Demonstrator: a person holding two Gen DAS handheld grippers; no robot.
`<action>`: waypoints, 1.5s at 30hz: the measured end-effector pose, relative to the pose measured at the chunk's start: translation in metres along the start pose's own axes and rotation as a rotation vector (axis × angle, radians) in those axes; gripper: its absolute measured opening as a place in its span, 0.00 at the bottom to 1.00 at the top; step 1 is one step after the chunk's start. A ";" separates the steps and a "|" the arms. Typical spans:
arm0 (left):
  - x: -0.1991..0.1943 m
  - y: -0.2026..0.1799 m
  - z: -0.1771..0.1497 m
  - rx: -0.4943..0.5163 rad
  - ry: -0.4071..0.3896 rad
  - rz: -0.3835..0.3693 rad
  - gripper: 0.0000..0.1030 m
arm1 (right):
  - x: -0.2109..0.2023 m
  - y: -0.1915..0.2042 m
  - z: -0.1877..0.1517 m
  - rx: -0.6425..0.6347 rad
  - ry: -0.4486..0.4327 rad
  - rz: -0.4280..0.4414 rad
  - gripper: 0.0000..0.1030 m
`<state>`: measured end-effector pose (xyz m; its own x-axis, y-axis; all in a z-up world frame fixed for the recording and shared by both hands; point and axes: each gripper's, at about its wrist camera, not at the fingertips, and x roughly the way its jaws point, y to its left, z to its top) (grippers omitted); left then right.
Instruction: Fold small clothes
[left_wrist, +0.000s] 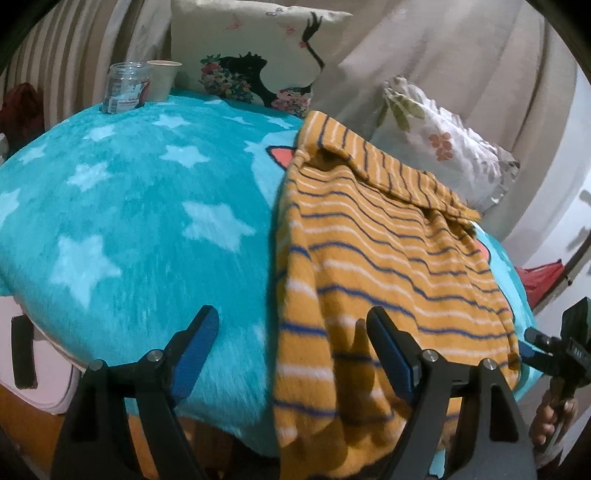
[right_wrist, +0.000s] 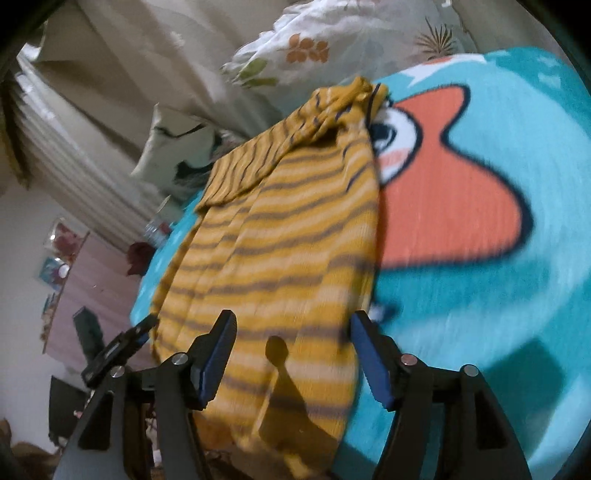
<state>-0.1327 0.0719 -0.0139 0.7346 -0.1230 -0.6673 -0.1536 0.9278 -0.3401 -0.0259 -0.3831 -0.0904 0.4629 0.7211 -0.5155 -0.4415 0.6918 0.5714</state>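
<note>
A mustard-yellow garment with blue and white stripes (left_wrist: 376, 258) lies on a turquoise star blanket (left_wrist: 129, 206). Its far end is folded over and its near end hangs over the bed's front edge. My left gripper (left_wrist: 291, 325) is open and empty, just above the garment's near left edge. In the right wrist view the same garment (right_wrist: 280, 251) lies lengthwise. My right gripper (right_wrist: 291, 328) is open and empty over its near end. The right gripper also shows at the right edge of the left wrist view (left_wrist: 561, 350).
A glass jar (left_wrist: 123, 86) and a paper cup (left_wrist: 162, 79) stand at the far left of the bed. A printed pillow (left_wrist: 255, 55) and a floral pillow (left_wrist: 443, 147) lie at the back. The blanket has an orange cartoon patch (right_wrist: 454, 192). Curtains hang behind.
</note>
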 end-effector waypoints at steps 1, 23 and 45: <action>-0.004 -0.002 -0.006 0.008 -0.008 0.003 0.79 | -0.003 0.000 -0.009 -0.003 -0.004 0.004 0.71; 0.011 0.012 -0.063 -0.075 0.105 -0.175 0.63 | 0.010 -0.005 -0.093 -0.018 0.066 0.009 0.73; -0.073 -0.038 0.053 0.012 -0.138 -0.258 0.09 | -0.060 0.086 -0.007 -0.222 -0.148 0.150 0.09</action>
<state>-0.1453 0.0639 0.0825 0.8312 -0.3070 -0.4635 0.0568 0.8762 -0.4786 -0.0973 -0.3666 -0.0143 0.4794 0.8139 -0.3282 -0.6630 0.5809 0.4722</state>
